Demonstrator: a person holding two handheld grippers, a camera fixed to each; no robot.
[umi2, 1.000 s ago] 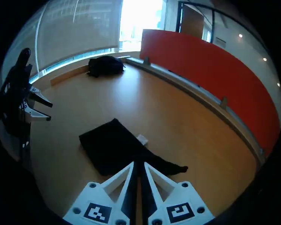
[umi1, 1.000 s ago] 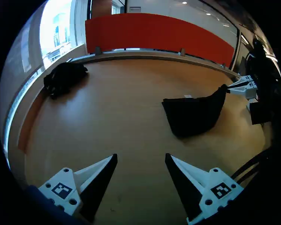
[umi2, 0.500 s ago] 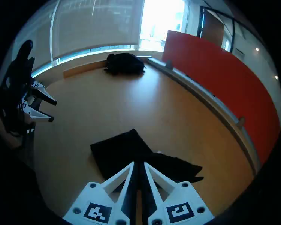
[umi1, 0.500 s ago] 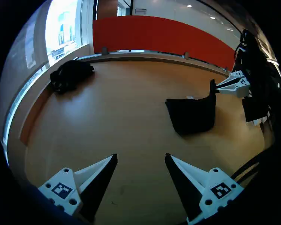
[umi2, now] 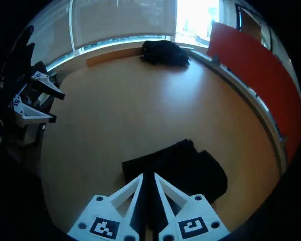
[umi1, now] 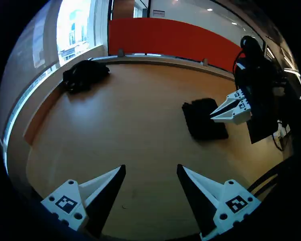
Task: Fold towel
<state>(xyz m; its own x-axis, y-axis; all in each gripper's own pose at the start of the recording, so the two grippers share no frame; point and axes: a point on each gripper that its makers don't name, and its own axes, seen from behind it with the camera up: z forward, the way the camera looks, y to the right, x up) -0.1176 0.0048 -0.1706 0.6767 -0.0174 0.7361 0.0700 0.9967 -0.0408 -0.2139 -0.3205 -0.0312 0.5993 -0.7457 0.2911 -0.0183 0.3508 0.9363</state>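
Light wooden surface (umi1: 130,112) runs to a red partition (umi1: 170,40) in the left gripper view. The left gripper (umi1: 150,172) has its 2 fingers spread wide and holds nothing. Farther right, the right gripper (umi1: 214,113) points onto the folded black towel (umi1: 200,120).

In the right gripper view, its jaws are pressed almost together, with the tips over the towel's (umi2: 190,168) near edge. I cannot tell if cloth is pinched.
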